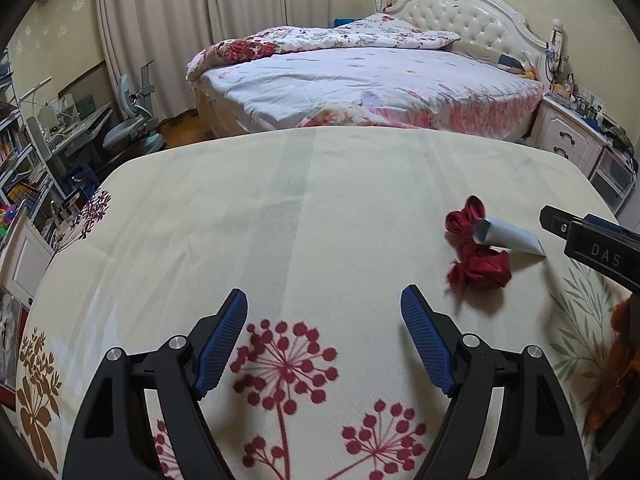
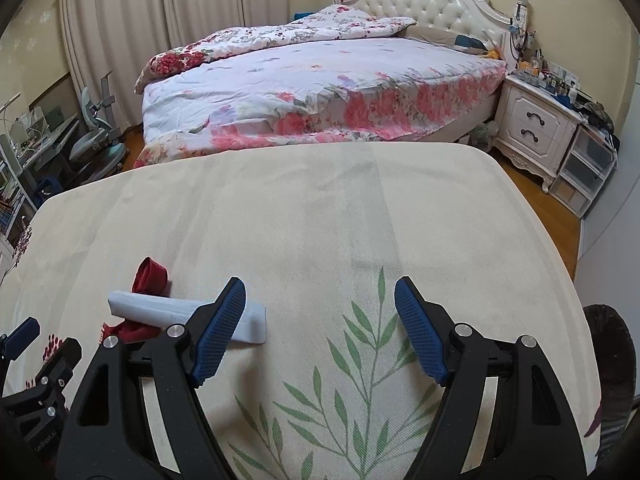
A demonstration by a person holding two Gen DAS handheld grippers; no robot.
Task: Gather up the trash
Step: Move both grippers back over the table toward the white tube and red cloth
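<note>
Two hand-held grippers hover over a cloth-covered table in a bedroom, jaws spread wide and nothing between them. The left gripper (image 1: 324, 304) points at bare cloth printed with red flower heads; the right gripper (image 2: 320, 296) hangs above a green leaf print, its left finger (image 2: 218, 332) crossing in front of the trash. The trash lies on the tablecloth (image 1: 280, 208) between the two tools, to the right of the left gripper and to the left of the right: a crumpled red scrap (image 1: 478, 256), frayed and knotted like ribbon or fabric, with a pale, flattened paper tube (image 2: 160, 310) lying across it. A clean pickup likely means swinging one gripper over the pile, straddling the tube across its narrow side and closing low, since the red scrap looks soft and could slip out or trail behind. A floral-covered bed (image 1: 360, 80) fills the background.
</note>
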